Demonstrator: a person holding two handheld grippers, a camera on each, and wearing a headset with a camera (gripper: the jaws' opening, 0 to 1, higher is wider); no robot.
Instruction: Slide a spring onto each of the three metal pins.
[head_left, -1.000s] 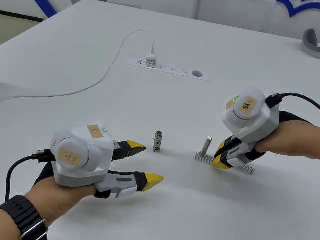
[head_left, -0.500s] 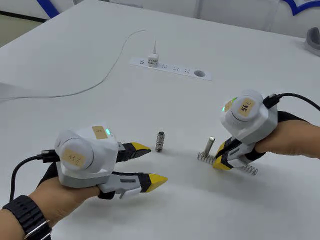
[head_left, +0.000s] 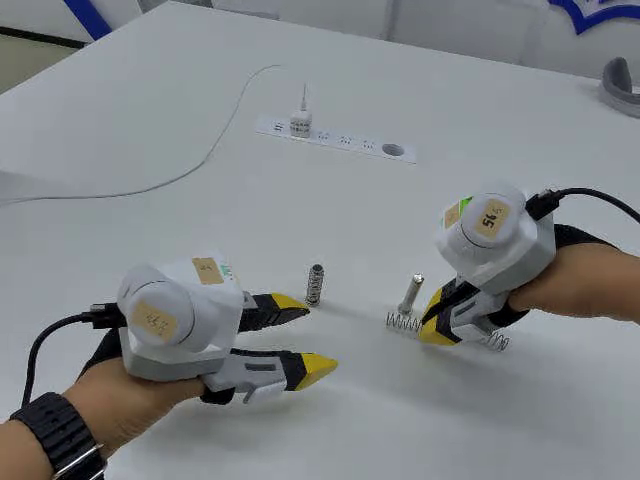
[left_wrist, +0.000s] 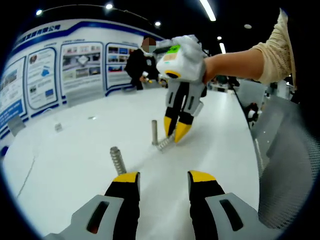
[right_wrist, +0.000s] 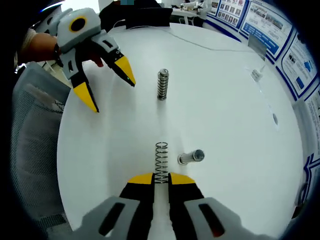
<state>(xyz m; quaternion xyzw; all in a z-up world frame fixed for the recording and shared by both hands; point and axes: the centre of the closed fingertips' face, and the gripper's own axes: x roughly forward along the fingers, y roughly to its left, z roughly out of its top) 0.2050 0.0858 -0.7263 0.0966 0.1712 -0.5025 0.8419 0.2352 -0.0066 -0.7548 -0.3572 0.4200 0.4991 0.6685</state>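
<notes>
An upright metal pin wearing a spring (head_left: 315, 284) (left_wrist: 118, 160) (right_wrist: 162, 84) stands mid-table. To its right stands a bare pin (head_left: 411, 294) (left_wrist: 154, 132) (right_wrist: 190, 157). A loose spring (head_left: 400, 321) (left_wrist: 164, 143) (right_wrist: 161, 159) lies on the table beside the bare pin, and my right gripper (head_left: 435, 328) (right_wrist: 161, 180) (left_wrist: 177, 131) is shut on its near end. A short piece of spring (head_left: 495, 342) pokes out on the gripper's other side. My left gripper (head_left: 305, 335) (left_wrist: 162, 177) (right_wrist: 110, 90) hovers open left of the sprung pin, holding nothing.
A white power strip (head_left: 335, 138) with a plug (head_left: 300, 122) and a thin cable (head_left: 200, 160) lies at the back of the white table. A grey object (head_left: 620, 85) sits far right. A mesh chair (right_wrist: 30, 150) stands off the table's edge.
My left gripper has edged a little to the right, nearer the sprung pin. The right gripper stays shut on the lying spring, shifted slightly left.
</notes>
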